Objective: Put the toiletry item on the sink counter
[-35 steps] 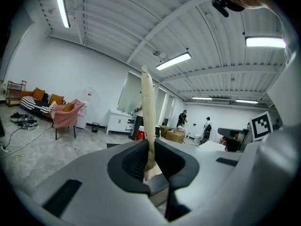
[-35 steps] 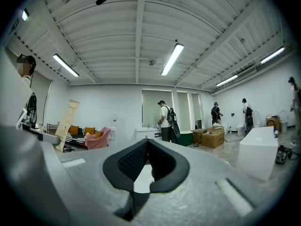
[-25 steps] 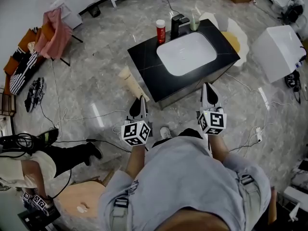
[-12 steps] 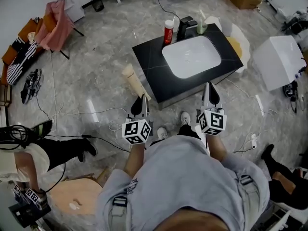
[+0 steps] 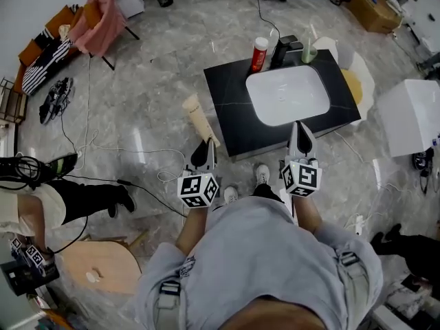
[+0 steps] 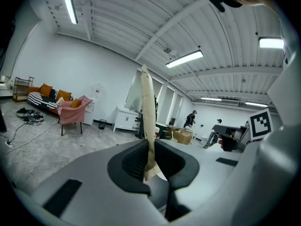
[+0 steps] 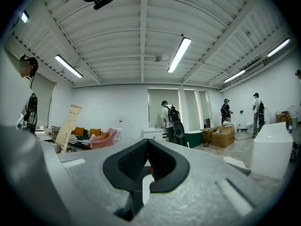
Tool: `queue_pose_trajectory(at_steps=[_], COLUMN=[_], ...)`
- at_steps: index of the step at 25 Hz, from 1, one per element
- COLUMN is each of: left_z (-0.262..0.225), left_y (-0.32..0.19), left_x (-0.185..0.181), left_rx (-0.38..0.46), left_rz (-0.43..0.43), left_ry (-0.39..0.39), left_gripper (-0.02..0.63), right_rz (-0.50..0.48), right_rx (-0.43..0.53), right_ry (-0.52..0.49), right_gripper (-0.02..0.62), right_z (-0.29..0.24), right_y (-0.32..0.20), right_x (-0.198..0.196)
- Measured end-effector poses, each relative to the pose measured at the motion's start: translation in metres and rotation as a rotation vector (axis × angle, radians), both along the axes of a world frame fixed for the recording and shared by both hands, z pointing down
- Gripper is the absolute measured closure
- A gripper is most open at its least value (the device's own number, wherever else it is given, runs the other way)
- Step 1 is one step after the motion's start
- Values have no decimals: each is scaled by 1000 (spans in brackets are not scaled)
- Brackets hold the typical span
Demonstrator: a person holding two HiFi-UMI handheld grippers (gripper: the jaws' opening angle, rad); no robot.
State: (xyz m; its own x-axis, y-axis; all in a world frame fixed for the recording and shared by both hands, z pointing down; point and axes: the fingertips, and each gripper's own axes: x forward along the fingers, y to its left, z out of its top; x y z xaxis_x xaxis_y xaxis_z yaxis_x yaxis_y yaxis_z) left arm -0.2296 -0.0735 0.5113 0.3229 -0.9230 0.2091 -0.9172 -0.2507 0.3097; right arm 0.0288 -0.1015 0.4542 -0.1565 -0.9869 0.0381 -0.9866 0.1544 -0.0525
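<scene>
Standing on a grey marble floor point(image 5: 151, 74) before a black sink counter point(image 5: 230, 108), a white basin point(image 5: 287, 96) sunk in its top. Left gripper point(image 5: 204, 150) just short of the counter's near left corner, jaws clamped on the flat crimped end of a cream tube point(image 5: 199, 119). Tube off the counter, over the floor beside it, sticking out past the jaws. Right gripper point(image 5: 300, 135) at the counter's near edge, jaws closed together, nothing between them. Along the back rim: black faucet point(image 5: 285, 49), red bottle point(image 5: 259, 53) left of it, small green bottle point(image 5: 309, 52) right of it.
</scene>
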Motion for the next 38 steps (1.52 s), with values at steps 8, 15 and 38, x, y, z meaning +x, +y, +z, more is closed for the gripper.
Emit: queue_pose_trajectory(at_steps=[8, 15, 38], left_z=[-3, 1, 13], left_y=[-44, -86, -141], left_x=[35, 78, 86], left_rx=[-18, -26, -71], left_rz=[-85, -129, -127], left_ry=[-23, -41, -52], left_gripper=[569, 569, 569], right_rz=[-95, -158, -180], right_rx=[-6, -12, -2], right_ry=[-8, -6, -7], right_gripper=[591, 591, 591], right_z=[3, 11, 9], right_y=[-72, -128, -177], right_x=[33, 74, 78])
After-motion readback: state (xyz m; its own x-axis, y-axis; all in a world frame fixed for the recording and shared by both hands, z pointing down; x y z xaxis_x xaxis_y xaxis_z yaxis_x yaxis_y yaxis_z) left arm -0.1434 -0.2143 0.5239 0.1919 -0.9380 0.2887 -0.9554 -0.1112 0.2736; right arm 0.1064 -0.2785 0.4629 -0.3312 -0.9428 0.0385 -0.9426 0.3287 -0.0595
